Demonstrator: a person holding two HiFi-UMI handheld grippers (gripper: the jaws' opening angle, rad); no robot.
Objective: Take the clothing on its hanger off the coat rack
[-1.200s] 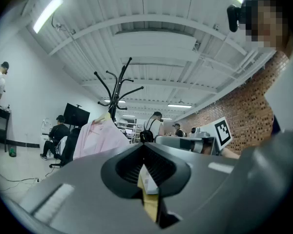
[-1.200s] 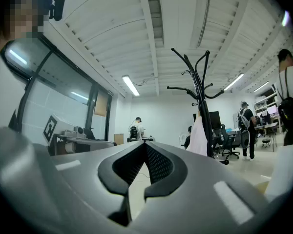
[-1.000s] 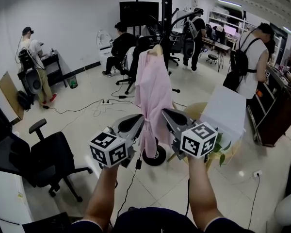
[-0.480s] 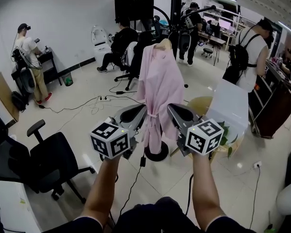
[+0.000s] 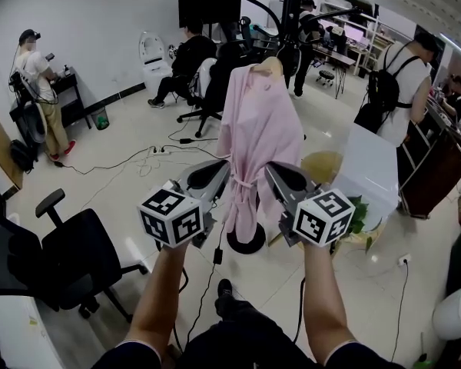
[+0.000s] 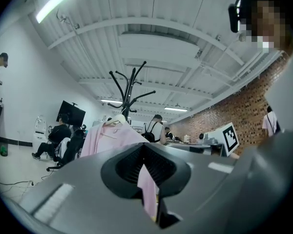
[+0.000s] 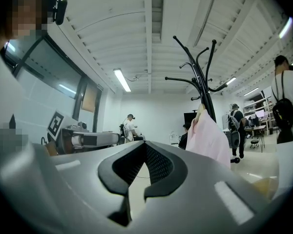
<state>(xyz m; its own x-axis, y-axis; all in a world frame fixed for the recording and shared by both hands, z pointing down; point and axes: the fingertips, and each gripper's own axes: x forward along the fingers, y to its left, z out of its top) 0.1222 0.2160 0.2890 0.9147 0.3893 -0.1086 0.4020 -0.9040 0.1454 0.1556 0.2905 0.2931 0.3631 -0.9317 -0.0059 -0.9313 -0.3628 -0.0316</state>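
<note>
A pink garment (image 5: 260, 121) hangs on a pale hanger (image 5: 267, 66) from a black coat rack (image 5: 292, 6) with a round base (image 5: 246, 241). Both grippers are held level in front of it, a short way off and apart from it. My left gripper (image 5: 224, 169) is shut with nothing in it, pointing at the garment's lower left. My right gripper (image 5: 270, 169) is also shut and empty, at its lower right. In the left gripper view the garment (image 6: 107, 136) and the rack (image 6: 129, 89) stand past the jaws (image 6: 143, 145). The right gripper view shows the garment (image 7: 207, 138) right of the jaws (image 7: 144, 143).
A black office chair (image 5: 54, 260) stands at the near left. Cables (image 5: 138, 164) trail across the tiled floor. A white box (image 5: 361, 167) and a plant (image 5: 357, 215) sit right of the rack. Several people stand or sit behind it, one with a backpack (image 5: 396, 91).
Both grippers have moved forward towards the rack, and the pink garment now looks nearer and larger. Both stay shut and empty.
</note>
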